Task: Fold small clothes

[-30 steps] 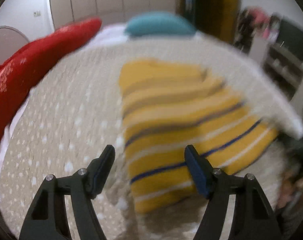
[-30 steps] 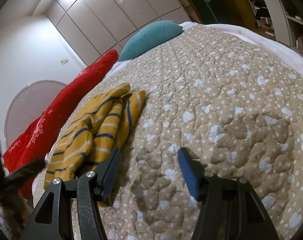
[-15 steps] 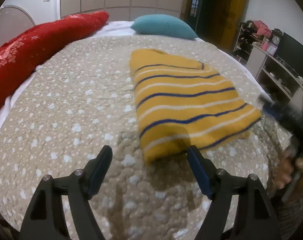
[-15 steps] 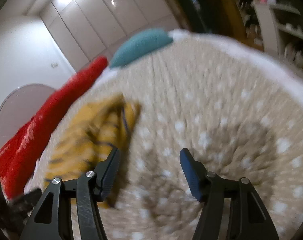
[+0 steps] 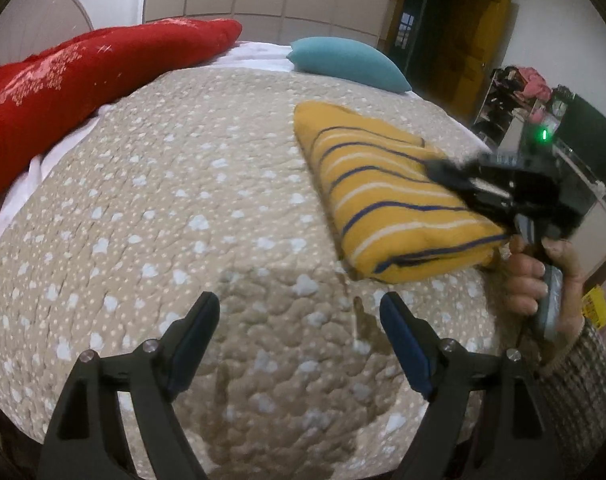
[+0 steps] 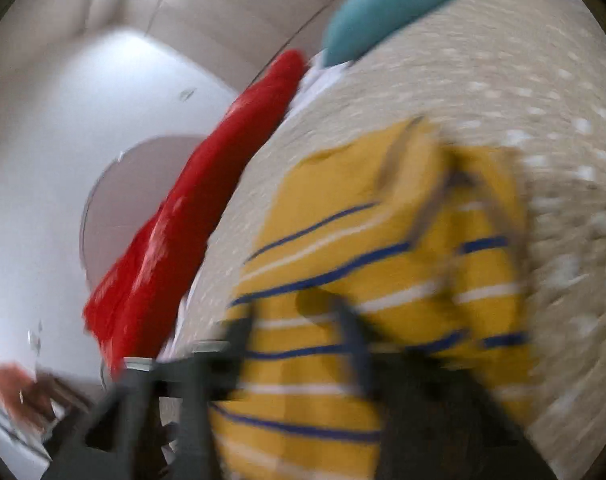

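A folded yellow garment with blue and white stripes (image 5: 387, 196) lies on the beige quilted bed (image 5: 163, 208). My left gripper (image 5: 299, 332) is open and empty, hovering over the quilt in front of the garment's near edge. My right gripper (image 5: 443, 172) comes in from the right over the garment, held by a hand; it is blurred. In the right wrist view the garment (image 6: 363, 260) fills the centre under my right gripper (image 6: 299, 320), whose fingers stand apart with nothing between them, though motion blur smears them.
A red quilt (image 5: 71, 80) lies along the bed's left side and a teal pillow (image 5: 347, 62) at its far end. Shelves and a dark screen (image 5: 583, 136) stand to the right of the bed. A wardrobe wall is behind.
My left gripper has pulled back and left, away from the garment. My right gripper has swung left from over the bare quilt to over the garment.
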A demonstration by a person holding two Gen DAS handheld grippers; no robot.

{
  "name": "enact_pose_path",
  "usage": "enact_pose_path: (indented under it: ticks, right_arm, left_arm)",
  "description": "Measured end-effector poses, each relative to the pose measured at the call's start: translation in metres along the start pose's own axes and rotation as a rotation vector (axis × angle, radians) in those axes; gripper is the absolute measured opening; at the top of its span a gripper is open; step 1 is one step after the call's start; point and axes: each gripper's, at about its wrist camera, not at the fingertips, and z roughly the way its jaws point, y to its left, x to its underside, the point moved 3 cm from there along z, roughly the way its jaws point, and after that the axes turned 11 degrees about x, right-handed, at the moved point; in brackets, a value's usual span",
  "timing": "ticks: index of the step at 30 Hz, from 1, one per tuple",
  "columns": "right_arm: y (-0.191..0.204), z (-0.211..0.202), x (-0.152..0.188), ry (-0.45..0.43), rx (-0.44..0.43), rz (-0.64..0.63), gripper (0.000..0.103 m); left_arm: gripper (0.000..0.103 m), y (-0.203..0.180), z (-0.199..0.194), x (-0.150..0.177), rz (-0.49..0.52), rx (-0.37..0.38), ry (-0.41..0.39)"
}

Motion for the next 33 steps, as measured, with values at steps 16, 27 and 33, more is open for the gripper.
enact_pose_path:
  ticks: [16,27,33]
  right_arm:
    - [0.124,0.055,0.000,0.309,-0.242,-0.179,0.049]
    - [0.065,0.166,-0.122,0.172,0.072,0.135,0.050]
    - [-0.043,0.097,-0.150,-0.024,0.270,0.462,0.065]
  left_arm:
    - [0.085,0.022,0.000,0.008,-0.034,0.068,-0.015]
    - [0.085,0.029,0.004,0.017,-0.051,0.095,0.015]
    - [0.085,0.033,0.002,0.017,-0.062,0.097,0.010]
